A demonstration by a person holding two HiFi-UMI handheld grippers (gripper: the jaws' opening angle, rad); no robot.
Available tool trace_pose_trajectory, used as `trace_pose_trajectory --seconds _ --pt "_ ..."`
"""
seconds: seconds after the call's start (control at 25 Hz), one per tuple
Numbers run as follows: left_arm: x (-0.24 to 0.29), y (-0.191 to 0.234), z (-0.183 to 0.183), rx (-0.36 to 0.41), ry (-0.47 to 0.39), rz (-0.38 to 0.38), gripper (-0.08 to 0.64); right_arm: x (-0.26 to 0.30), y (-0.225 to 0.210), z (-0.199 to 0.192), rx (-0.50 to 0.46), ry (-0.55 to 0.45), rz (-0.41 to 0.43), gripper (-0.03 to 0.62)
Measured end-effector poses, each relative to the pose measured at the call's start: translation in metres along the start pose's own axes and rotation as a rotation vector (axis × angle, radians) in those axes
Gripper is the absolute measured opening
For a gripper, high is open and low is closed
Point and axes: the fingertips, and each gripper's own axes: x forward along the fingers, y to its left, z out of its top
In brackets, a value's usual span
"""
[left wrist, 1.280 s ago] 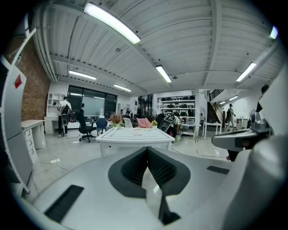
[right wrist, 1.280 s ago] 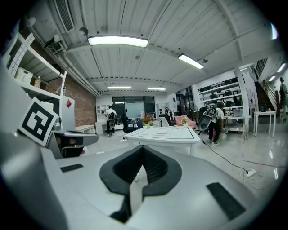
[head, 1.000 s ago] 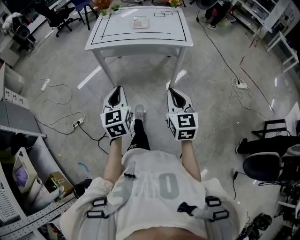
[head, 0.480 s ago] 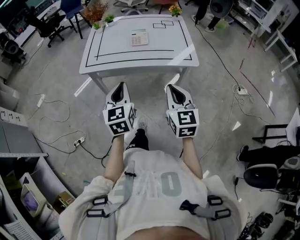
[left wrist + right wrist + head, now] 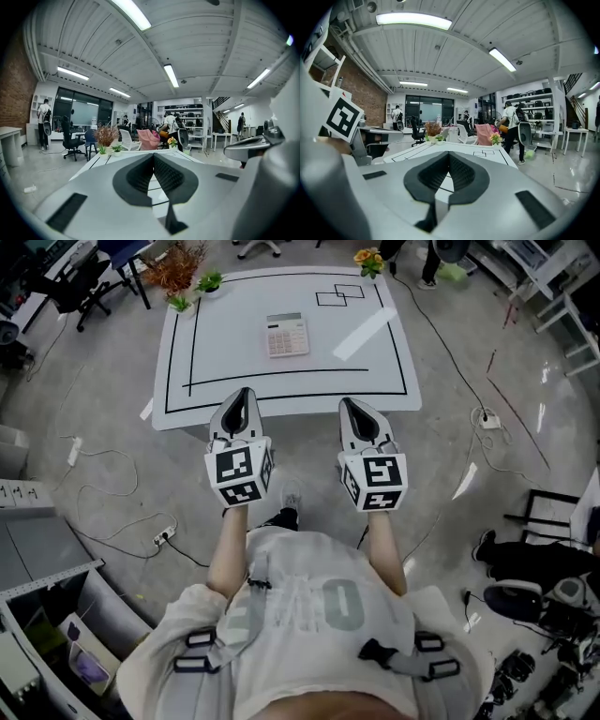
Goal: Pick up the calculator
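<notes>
The calculator (image 5: 287, 336) is pale with rows of light keys and lies flat near the middle of the white table (image 5: 225, 343), inside a black outline. Both grippers are held side by side over the table's near edge, well short of the calculator. My left gripper (image 5: 241, 394) is shut and holds nothing; its dark pads meet at the tip in the left gripper view (image 5: 153, 155). My right gripper (image 5: 348, 403) is likewise shut and holds nothing, as its own view shows (image 5: 449, 154). The calculator does not show in either gripper view.
Small potted plants (image 5: 176, 273) stand at the table's far left corner and a flower pot (image 5: 368, 257) at the far right. Cables and a power strip (image 5: 162, 537) lie on the floor to the left. Office chairs (image 5: 75, 277) and people are beyond the table.
The person has walked up to the table. Both grippers, still shut, have come from over the floor to over the table's near edge, and the calculator is now much closer.
</notes>
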Motion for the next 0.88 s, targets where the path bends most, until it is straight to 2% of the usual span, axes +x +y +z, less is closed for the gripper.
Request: trace_pose_trajectory --seconds 0.16,0.36,0.68,0.88 --pt "0.046 0.022 0.006 -0.002 -0.018 0.004 0.020 0.051 -0.010 0.006 -0.004 0.005 0.001 0.006" --pt "0.079 0.040 0.007 0.005 -0.009 -0.003 0.020 0.092 -0.018 0.007 0.009 0.026 -0.006 0.006" --pt "0.100 0.050 0.009 -0.020 -0.002 0.012 0.020 0.119 -0.032 0.009 0.007 0.036 -0.020 0.006" --pt "0.117 0.049 0.018 -0.018 -0.022 0.042 0.020 0.138 -0.042 0.016 0.012 0.012 0.009 0.006"
